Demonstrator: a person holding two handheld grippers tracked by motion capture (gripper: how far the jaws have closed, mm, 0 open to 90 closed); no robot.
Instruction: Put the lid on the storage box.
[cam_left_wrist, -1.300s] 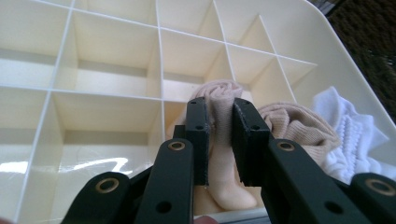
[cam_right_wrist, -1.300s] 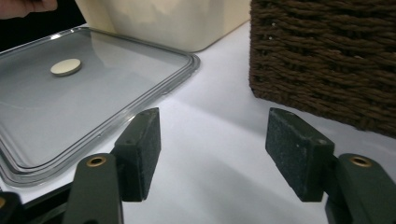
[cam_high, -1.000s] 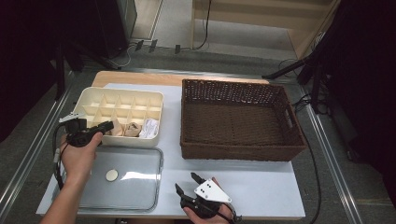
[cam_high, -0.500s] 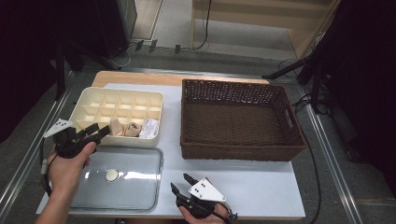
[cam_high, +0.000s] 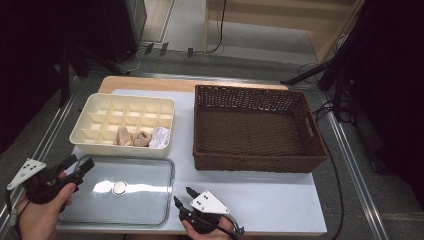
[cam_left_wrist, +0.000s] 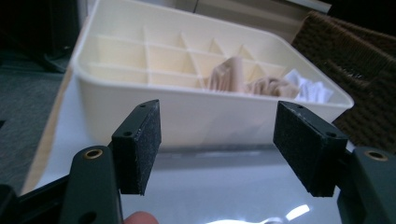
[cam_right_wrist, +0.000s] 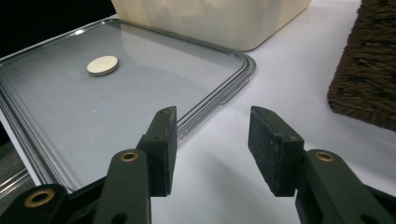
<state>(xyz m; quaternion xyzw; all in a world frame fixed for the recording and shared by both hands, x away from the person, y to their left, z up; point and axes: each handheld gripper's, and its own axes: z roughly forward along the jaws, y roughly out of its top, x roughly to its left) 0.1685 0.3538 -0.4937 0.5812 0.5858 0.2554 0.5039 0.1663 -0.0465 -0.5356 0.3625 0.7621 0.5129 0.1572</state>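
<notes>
Lid (cam_high: 120, 192) lies flat on the bench (cam_high: 260, 200), no writing readable on it; left claw (cam_high: 79, 166) and right claw (cam_high: 183, 197), both empty, have just been opening and closing.

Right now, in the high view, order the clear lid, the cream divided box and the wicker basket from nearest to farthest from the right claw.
1. Clear lid, just left of the right claw.
2. Cream divided box, beyond the lid, upper left.
3. Wicker basket: its front wall is about as near as the box; too close to call.
</notes>
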